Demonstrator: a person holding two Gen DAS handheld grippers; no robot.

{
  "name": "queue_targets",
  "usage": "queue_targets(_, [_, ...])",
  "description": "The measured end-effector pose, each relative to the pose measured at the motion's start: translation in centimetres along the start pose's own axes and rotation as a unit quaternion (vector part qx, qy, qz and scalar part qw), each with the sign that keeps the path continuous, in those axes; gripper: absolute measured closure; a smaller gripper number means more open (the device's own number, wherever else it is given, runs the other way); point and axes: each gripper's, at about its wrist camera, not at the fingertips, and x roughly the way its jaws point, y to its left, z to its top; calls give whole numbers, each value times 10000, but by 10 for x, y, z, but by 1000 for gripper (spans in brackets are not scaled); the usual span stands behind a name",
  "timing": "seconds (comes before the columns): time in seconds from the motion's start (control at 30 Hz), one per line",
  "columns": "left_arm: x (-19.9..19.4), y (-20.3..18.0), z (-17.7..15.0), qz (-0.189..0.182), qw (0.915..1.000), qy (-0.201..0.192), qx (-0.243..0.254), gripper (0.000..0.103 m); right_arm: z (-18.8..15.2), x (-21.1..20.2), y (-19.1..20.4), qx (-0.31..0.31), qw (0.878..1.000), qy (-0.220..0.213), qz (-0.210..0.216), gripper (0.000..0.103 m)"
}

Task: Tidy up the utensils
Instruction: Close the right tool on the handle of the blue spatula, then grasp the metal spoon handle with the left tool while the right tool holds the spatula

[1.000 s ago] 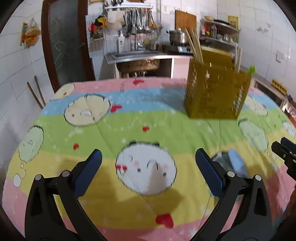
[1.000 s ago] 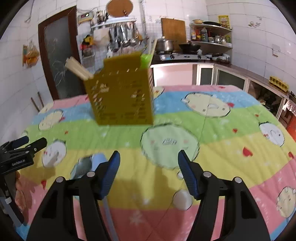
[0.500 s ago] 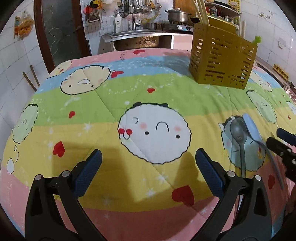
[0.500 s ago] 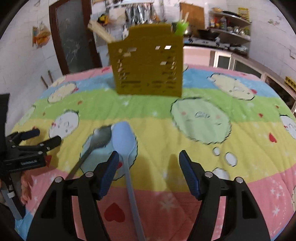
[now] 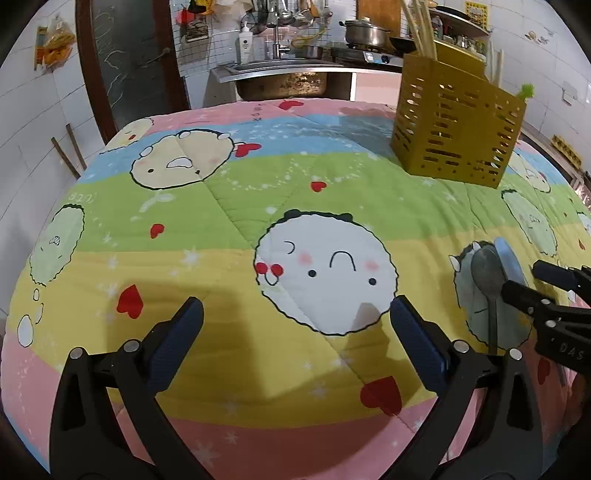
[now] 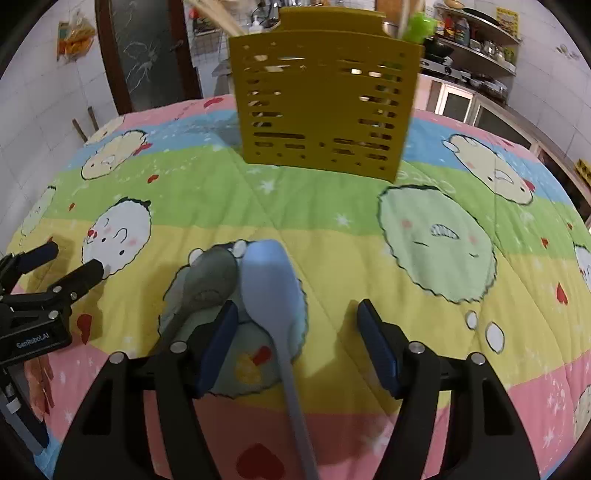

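The bench, under a cartoon quilt, is carrying a yellow caddy well ahead of the right claw, already holding chopsticks. The right claw is hanging open with the blue spoon lying between its jaws, probably lining up a grab. The grey spoon is crowding its left finger, seemingly touching the blue one. The left claw is idling open, off to the left.
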Motion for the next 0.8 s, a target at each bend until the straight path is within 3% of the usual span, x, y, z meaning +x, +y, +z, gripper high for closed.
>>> queue_targets(0.1, [0,-1,0,19,10000,19,12,5,6,9,4,-21,10000,28,0,38])
queue_targets(0.27, [-3,-12,-1,-33,10000,-12,88,5,13,12,0,-7,9998,-8,175,70])
queue_targets(0.4, [-3,-23,1,-177,9998,37,56,5,11,2,-15,131,9995,-82,264,70])
queue_targets(0.63, [-3,-65,9,-508,9984,67,233,5,2,-7,-60,351,9985,-90,-405,70])
queue_targets(0.8, [10,-98,13,-605,9971,196,420,8,-4,-6,-83,568,9974,-51,-439,70])
